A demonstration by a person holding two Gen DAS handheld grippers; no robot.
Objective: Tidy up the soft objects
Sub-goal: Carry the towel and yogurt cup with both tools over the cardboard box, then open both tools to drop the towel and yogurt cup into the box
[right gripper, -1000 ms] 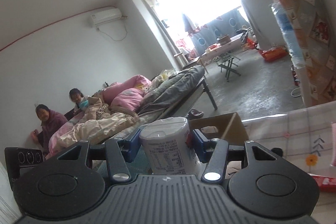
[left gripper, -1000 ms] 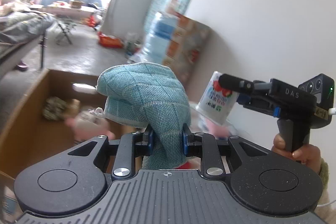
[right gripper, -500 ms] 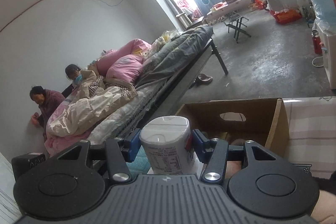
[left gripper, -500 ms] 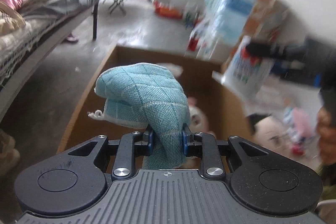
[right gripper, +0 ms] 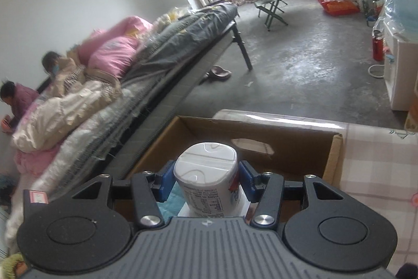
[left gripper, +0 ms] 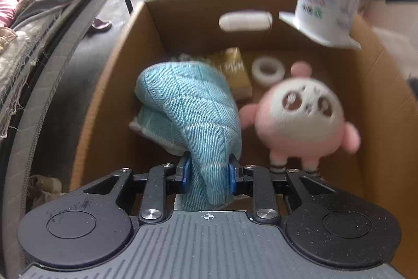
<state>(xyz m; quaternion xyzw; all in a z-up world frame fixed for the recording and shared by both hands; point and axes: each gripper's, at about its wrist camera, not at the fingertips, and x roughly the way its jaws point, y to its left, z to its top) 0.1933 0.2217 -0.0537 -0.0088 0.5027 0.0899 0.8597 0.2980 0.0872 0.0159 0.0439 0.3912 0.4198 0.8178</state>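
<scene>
A folded teal woven cloth (left gripper: 193,111) is pinched in the left gripper (left gripper: 208,171) above the open brown cardboard box (left gripper: 198,4), beside a pink and white round plush toy (left gripper: 300,117) inside. The right gripper (right gripper: 206,181) clamps a white plastic yogurt cup (right gripper: 209,177) over the box's far end.

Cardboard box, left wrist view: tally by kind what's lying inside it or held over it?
Held cloths: 1, teal cloth
Held cups: 1, yogurt cup
Plush toys: 1, pink plush
Tape rolls: 1, white roll
Packets: 1, yellow packet
Total: 5
</scene>
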